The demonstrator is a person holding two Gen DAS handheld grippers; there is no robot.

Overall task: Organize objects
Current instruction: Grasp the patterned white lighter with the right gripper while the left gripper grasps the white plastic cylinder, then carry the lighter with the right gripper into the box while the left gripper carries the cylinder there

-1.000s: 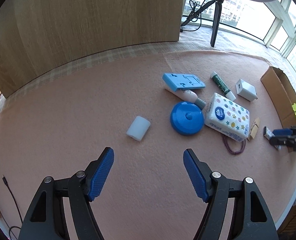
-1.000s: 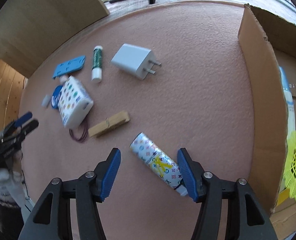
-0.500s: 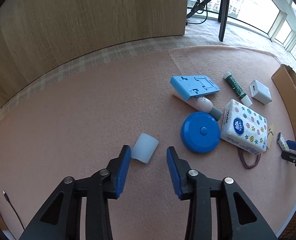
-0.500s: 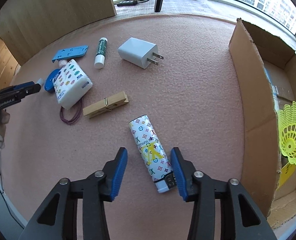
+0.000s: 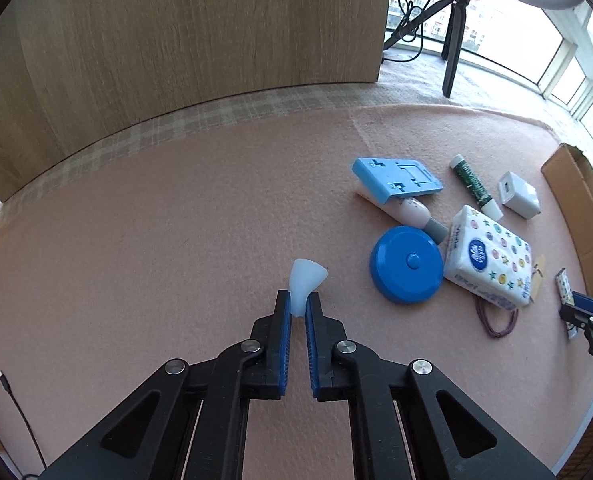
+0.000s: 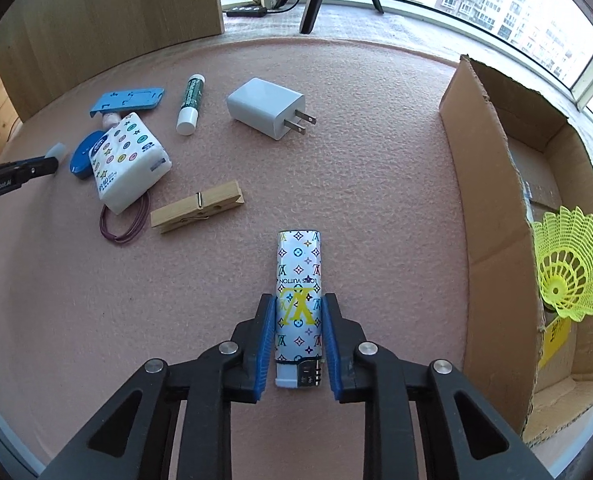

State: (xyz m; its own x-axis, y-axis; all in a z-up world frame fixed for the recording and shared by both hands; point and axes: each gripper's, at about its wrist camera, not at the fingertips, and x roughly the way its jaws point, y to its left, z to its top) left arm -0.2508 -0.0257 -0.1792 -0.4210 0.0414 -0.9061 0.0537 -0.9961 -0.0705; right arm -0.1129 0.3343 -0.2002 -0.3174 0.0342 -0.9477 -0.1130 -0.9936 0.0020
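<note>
We are pinching a small white silicone cap in the left tongs, whose jaws have just been closing and are squashing it flat, just off the edge of the blue round case on the pink counter. We are clamping the right tongs, jaws likewise just closing, on the patterned lighter, which is lying well apart from the case, toward the cardboard box. Touching the case are a tissue pack and a pink tube under a blue stand.
</note>
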